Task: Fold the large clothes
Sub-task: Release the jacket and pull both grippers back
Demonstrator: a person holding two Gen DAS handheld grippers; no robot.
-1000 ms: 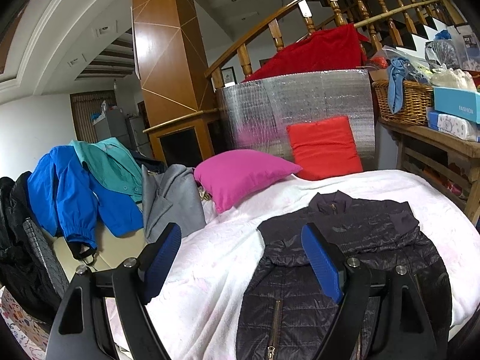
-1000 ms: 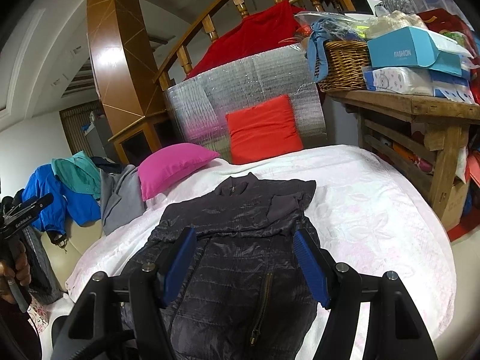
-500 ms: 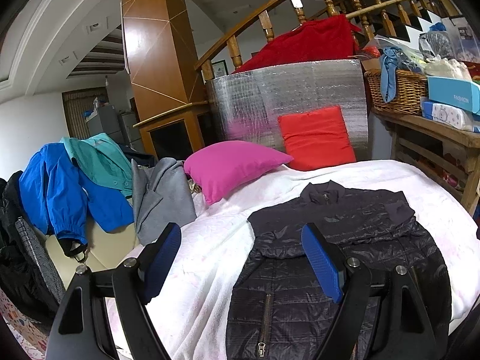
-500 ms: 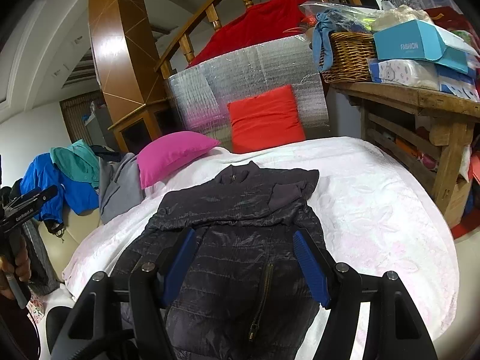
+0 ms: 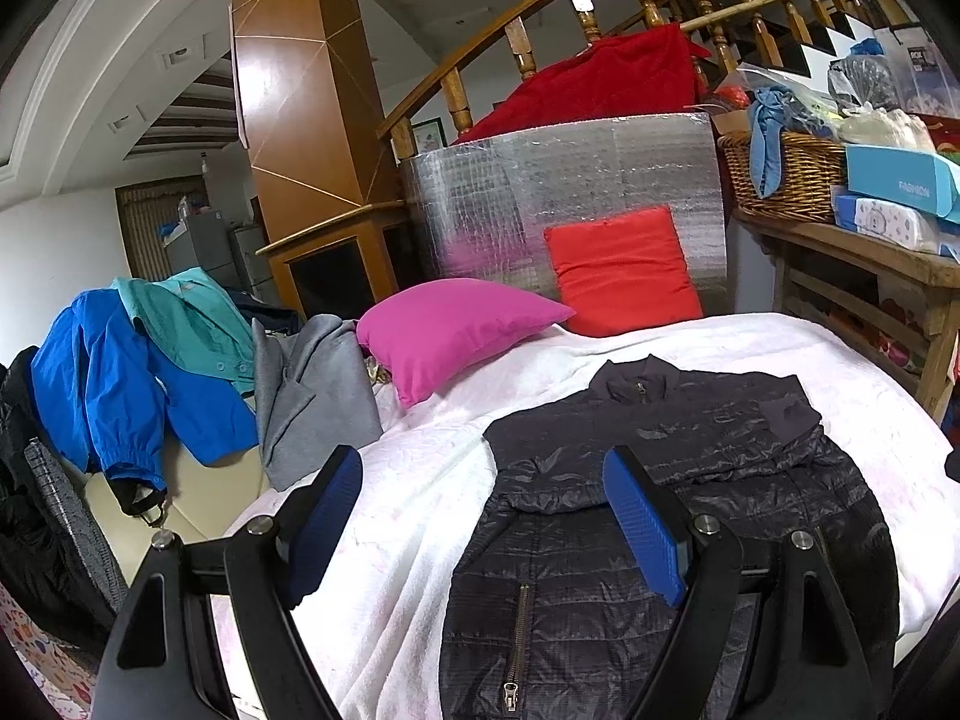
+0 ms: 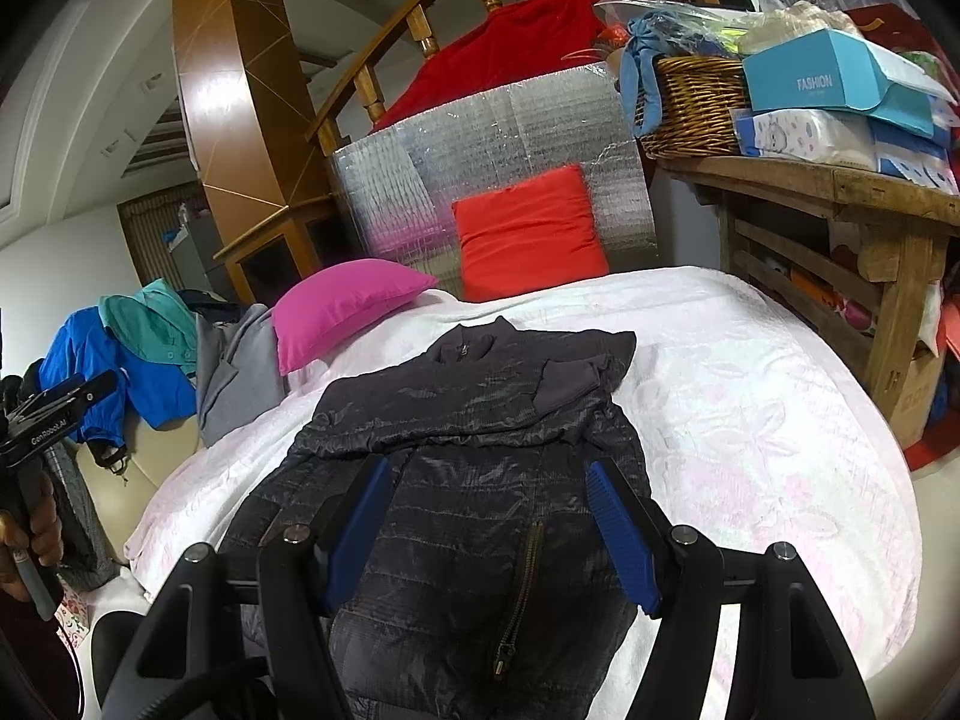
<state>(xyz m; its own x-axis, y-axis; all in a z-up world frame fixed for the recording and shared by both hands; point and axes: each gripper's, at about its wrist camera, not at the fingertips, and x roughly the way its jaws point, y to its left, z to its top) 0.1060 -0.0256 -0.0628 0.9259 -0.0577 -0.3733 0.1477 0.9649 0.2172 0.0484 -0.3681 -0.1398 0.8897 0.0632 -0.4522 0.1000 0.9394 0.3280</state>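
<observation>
My dark jacket [image 6: 480, 480] lies on the white bedspread [image 6: 750, 420], its hem cut off below my right gripper [image 6: 486, 516]; the sleeves seem folded across the chest. Both it and my left gripper [image 5: 480, 516] stand spread, empty. Beyond the jacket lie a pink pillow [image 5: 450, 330] and a red cushion [image 5: 624, 270].

black quilted jacket [image 5: 690, 510], pink-flowered white bedspread [image 5: 420, 510]

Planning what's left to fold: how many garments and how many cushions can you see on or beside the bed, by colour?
Dark quilted jacket: 1
Blue jacket: 1
Teal garment: 1
Grey garment: 1
Pink cushion: 1
Red cushion: 1
Total: 4 garments, 2 cushions, 6 things.
</observation>
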